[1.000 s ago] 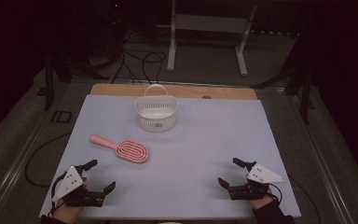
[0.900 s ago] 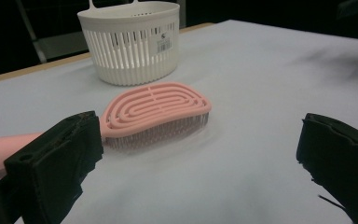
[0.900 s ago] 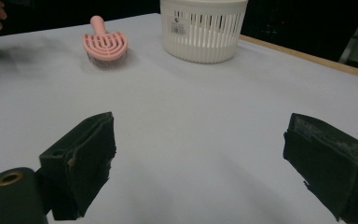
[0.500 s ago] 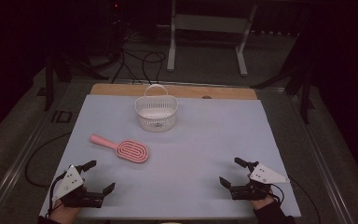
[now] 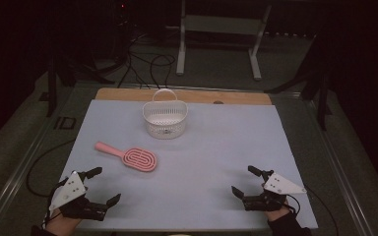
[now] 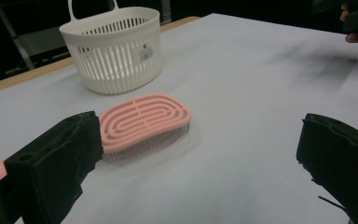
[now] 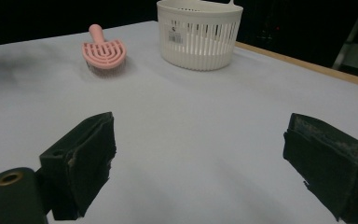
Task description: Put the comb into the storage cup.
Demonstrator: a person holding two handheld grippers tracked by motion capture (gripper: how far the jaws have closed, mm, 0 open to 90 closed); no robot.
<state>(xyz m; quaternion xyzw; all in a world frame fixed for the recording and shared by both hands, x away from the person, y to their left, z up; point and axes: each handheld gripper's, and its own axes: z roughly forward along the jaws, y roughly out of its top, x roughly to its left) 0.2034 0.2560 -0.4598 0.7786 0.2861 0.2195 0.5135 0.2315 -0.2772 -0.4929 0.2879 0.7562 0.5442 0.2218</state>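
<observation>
A pink hairbrush [image 5: 129, 156] lies flat on the pale sheet, left of centre, its handle pointing left. Its slotted head [image 6: 144, 119] sits just beyond my left jaws, bristles down. Behind it stands a white slatted basket [image 5: 165, 118] with a handle, upright near the far edge. My left gripper [image 5: 97, 186] rests open at the near left corner, nothing between its jaws. At the near right, my right gripper [image 5: 244, 181] is open and holds nothing; the brush [image 7: 103, 53] and basket [image 7: 199, 33] lie far ahead of it.
The pale sheet [image 5: 226, 147] covers a wooden table whose bare strip [image 5: 236, 97] shows at the far edge. Beyond stand a metal stand's legs [image 5: 219, 44] and floor cables [image 5: 147, 59]. A cable [image 5: 34, 167] trails off the left side.
</observation>
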